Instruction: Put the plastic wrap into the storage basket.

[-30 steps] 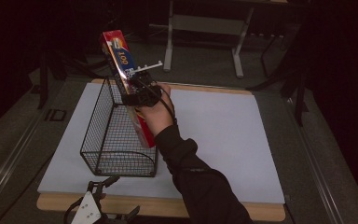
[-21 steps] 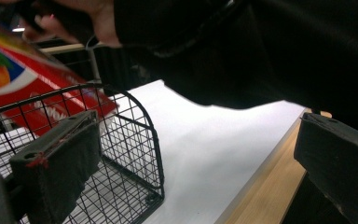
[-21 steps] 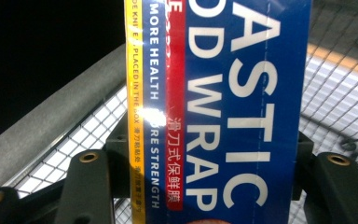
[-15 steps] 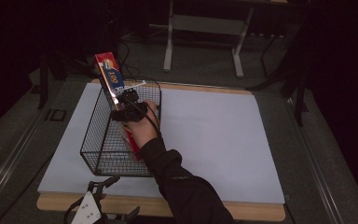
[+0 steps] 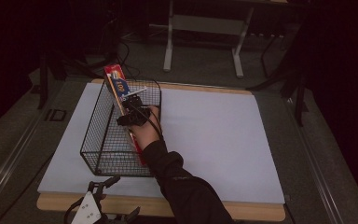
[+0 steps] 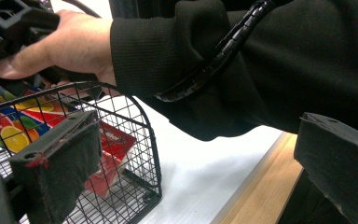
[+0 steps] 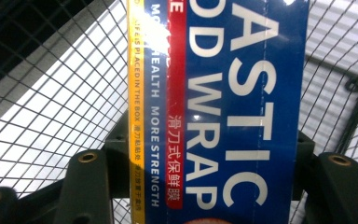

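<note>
On a white-topped table, near its left edge, stands a black wire basket. It is long, open at the top, and made of fine mesh.

Slanting inside the basket is a long, narrow box of plastic wrap. Its low end sits down in the basket by the near right corner. Its high end sticks out above the far rim. The box is red, blue and yellow, with fruit pictures on one face.

Gripping the box partway along is the right gripper, held in a hand with a dark sleeve. Its jaws are clamped across the box's narrow width, one on each long side; in the right gripper view the box runs up between them.

At the near table edge rests the left gripper. Its jaws stand wide apart with nothing between them.

The box looks light and stiff, likely thin cardboard with a glossy, somewhat slippery skin. Hard pinching could dent it. The best hold is across the narrow sides near the middle, so it does not swing. Whether the low end touches the basket floor is hard to tell.
</note>
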`<state>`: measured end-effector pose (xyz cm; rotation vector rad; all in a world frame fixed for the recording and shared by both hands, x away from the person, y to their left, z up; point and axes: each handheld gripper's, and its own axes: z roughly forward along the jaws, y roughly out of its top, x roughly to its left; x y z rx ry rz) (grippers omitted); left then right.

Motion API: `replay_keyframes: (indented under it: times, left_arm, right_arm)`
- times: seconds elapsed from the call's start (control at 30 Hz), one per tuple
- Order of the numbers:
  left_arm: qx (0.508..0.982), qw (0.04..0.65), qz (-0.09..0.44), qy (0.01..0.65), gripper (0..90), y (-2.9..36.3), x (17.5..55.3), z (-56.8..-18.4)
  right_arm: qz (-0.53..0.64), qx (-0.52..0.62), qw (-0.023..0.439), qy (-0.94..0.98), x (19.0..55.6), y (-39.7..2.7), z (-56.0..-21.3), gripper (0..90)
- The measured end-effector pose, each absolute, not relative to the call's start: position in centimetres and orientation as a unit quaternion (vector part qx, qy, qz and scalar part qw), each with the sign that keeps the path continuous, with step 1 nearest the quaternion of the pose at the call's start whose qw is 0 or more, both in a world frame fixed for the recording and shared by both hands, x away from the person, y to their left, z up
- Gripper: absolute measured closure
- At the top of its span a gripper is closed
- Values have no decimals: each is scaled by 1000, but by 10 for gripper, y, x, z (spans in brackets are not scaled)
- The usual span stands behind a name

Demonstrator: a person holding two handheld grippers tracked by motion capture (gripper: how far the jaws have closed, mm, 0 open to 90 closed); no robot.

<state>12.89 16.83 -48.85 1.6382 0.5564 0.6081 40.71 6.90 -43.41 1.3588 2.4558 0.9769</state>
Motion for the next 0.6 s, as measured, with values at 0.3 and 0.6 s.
replay_keyframes:
  times: [0.3, 0.6]
  left_arm:
    - [710, 607, 261, 241, 14, 168, 129, -489]
    - [712, 607, 259, 241, 14, 168, 129, -489]
  right_arm:
    - [290, 450, 64, 842, 413, 73, -448, 384]
    - [275, 445, 62, 850, 415, 71, -463, 356]
